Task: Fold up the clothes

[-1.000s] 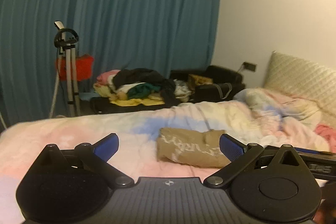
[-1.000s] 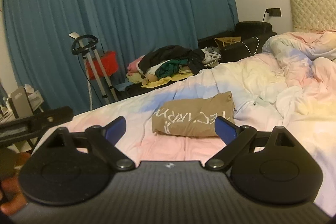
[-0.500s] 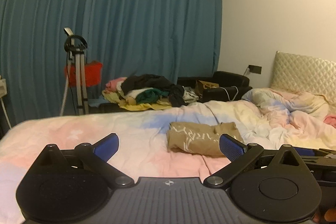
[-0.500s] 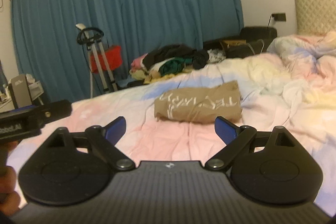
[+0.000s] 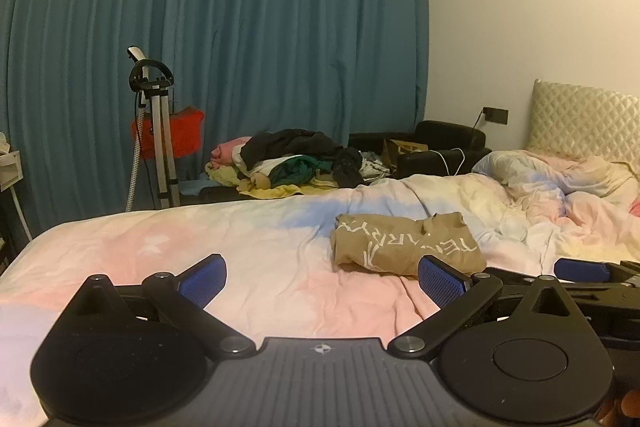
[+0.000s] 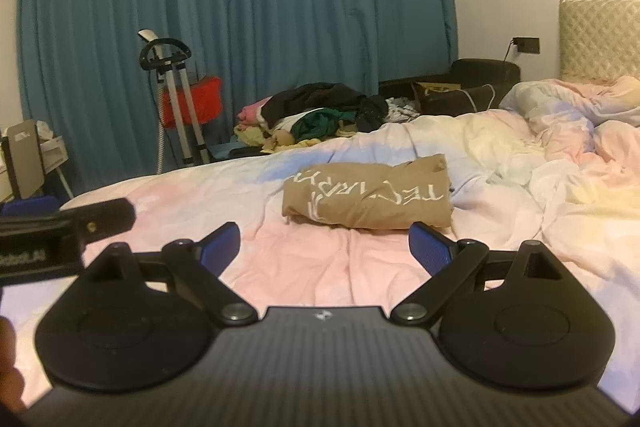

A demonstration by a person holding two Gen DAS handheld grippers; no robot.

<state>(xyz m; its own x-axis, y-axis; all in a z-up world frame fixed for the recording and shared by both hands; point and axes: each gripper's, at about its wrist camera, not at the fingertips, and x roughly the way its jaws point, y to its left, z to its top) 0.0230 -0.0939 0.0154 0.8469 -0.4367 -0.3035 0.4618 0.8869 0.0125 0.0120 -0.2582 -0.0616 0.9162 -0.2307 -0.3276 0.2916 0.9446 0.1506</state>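
Left wrist view showed the left gripper (image 5: 322, 281) held low over the foot of a bed covered by a rumpled pastel pink, blue and cream duvet (image 5: 248, 247), its blue-padded jaws spread wide apart with nothing between them. A folded tan garment with white lettering (image 5: 404, 245) lay on the duvet ahead of the jaws and a little to the right, clear of both fingers. Part of the right gripper (image 5: 580, 269) showed at the right edge, beside the left one.

In the right wrist view the right gripper (image 6: 324, 243) also had its jaws wide apart and empty, with the tan garment (image 6: 368, 199) lying flat on the duvet (image 6: 304, 267) just beyond them, roughly centred. The left gripper's (image 6: 60, 227) black body showed at the left edge.

Behind the bed a heap of mixed dark, green, yellow and pink clothes (image 5: 292, 163) sat in front of long teal curtains (image 5: 240, 47). A metal stand with a black looped top (image 5: 154, 123) stood near a red fabric item (image 5: 182, 133), and a quilted cream headboard (image 5: 584, 123) rose at the far right.
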